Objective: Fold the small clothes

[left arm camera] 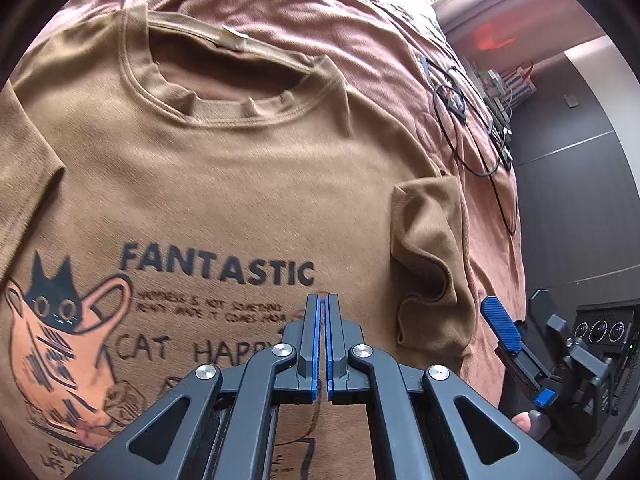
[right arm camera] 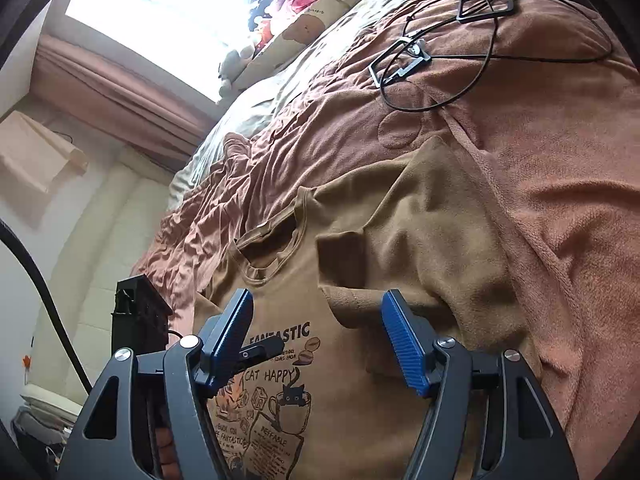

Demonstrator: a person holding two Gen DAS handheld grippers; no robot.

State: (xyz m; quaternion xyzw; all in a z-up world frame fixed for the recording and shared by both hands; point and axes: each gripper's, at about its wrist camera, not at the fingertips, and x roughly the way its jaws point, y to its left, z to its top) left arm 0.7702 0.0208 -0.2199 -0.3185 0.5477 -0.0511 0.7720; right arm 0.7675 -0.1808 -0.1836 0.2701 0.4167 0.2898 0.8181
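A tan T-shirt [left arm camera: 240,184] printed with "FANTASTIC" and a cat lies face up on a brown blanket [left arm camera: 380,40], collar toward the far side. One sleeve [left arm camera: 432,260] is folded in over the chest. My left gripper [left arm camera: 322,300] is shut, its tips over the print just below the word, with no cloth visible between the pads. My right gripper [right arm camera: 320,300] is open, and the folded sleeve [right arm camera: 360,264] lies just beyond its fingers with nothing held. In the left wrist view the right gripper [left arm camera: 520,314] hangs at the shirt's right edge. The left gripper [right arm camera: 272,348] rests on the print.
Black cables with metal clips [right arm camera: 440,60] lie on the blanket beyond the shirt. Plush toys [right arm camera: 304,12] pile up at the far end under a bright window. A black box [right arm camera: 140,312] stands beside the bed. The bed edge drops to a dark floor [left arm camera: 568,200].
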